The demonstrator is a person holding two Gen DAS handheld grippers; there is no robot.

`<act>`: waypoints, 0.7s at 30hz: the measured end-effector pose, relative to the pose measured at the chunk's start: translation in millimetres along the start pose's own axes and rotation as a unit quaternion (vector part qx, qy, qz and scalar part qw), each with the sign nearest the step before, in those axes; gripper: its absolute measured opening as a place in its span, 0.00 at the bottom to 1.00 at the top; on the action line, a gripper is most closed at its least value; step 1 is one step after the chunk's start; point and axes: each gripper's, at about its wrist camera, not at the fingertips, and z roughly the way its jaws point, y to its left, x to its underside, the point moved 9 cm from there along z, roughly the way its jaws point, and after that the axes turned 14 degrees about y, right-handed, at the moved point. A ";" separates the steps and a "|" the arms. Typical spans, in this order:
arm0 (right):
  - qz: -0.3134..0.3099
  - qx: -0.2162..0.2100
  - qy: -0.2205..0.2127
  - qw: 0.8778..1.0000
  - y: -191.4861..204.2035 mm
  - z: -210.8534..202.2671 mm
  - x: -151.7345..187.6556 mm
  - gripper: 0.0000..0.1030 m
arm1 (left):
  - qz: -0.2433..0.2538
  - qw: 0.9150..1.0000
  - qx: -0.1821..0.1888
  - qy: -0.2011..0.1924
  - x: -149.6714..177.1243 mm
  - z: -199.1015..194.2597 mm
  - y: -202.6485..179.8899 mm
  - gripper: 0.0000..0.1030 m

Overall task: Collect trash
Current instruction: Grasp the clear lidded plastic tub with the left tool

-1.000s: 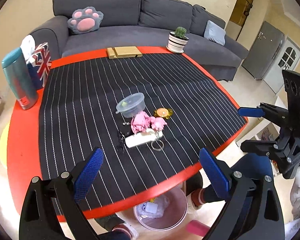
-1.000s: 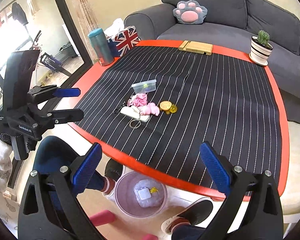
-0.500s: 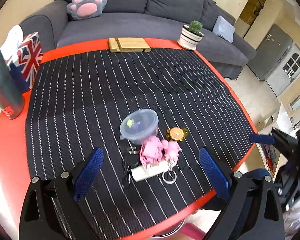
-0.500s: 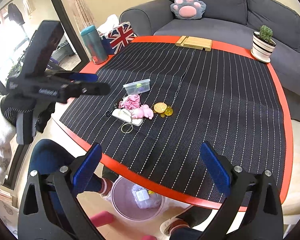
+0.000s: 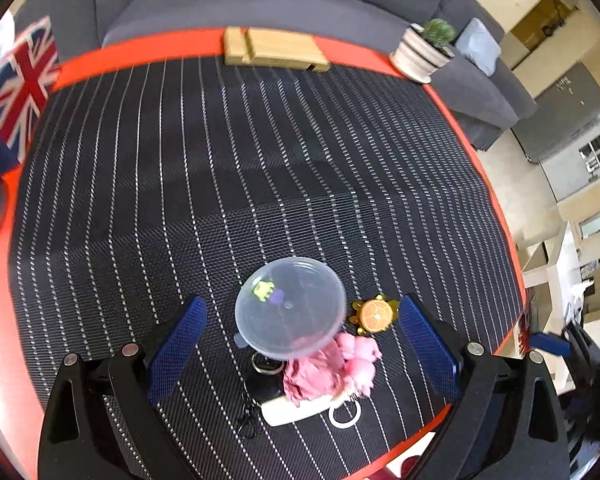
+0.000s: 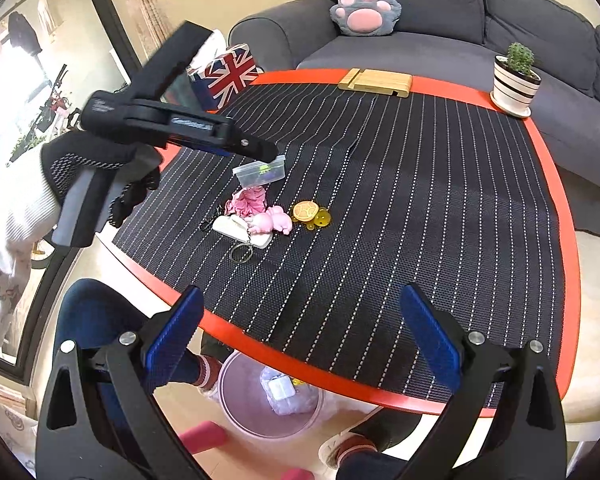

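Observation:
A clear round plastic container (image 5: 290, 308) with small coloured bits inside stands on the striped mat, also seen as the container (image 6: 260, 172). My left gripper (image 5: 300, 340) is open, its blue pads either side of the container and above it. Crumpled pink paper (image 5: 312, 376) lies just in front of it, beside a pink pig toy (image 6: 274, 220), a white keyring case (image 6: 240, 230) and an orange turtle toy (image 5: 376, 314). My right gripper (image 6: 300, 332) hangs open over the table's near edge. Below it a pink trash bin (image 6: 268, 396) holds wrappers.
At the far edge of the red table (image 6: 552, 168) sit a wooden stand (image 6: 376, 80), a potted cactus (image 6: 516, 76) and a Union Jack box (image 6: 228, 76). A grey sofa (image 6: 420, 12) stands behind. A person's legs (image 6: 96, 320) are under the near edge.
My left gripper has moved forward and down over the table until the container sits between its open fingers. The right gripper has barely moved.

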 end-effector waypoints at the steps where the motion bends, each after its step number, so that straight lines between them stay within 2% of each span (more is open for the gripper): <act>1: 0.001 0.001 0.001 1.000 -1.0 0.4 0.8 0.94 | -0.008 1.000 0.005 0.005 -1.8 4.5 2.2 0.90; 6: 0.005 0.001 0.004 1.000 -5.6 2.3 3.3 0.94 | -0.021 0.999 0.019 0.015 -5.4 12.7 1.6 0.90; 7: 0.006 0.000 0.004 1.000 -6.2 2.5 3.5 0.94 | -0.022 0.999 0.019 0.017 -5.6 14.8 1.5 0.87; 11: 0.005 0.001 0.005 1.000 -6.2 3.2 3.4 0.94 | -0.023 0.999 0.017 0.029 -6.0 22.2 1.6 0.65; 13: 0.005 0.000 0.005 1.000 -6.0 3.5 2.8 0.94 | -0.024 0.999 0.017 0.029 -5.8 23.3 2.2 0.59; 17: 0.002 0.000 0.006 1.000 -5.4 5.5 1.6 0.94 | -0.022 0.999 0.015 0.019 -3.6 19.9 5.3 0.57; 21: -0.004 0.002 0.008 1.000 -3.6 7.8 -3.5 0.94 | -0.018 1.000 0.008 -0.008 -3.3 7.5 6.6 0.57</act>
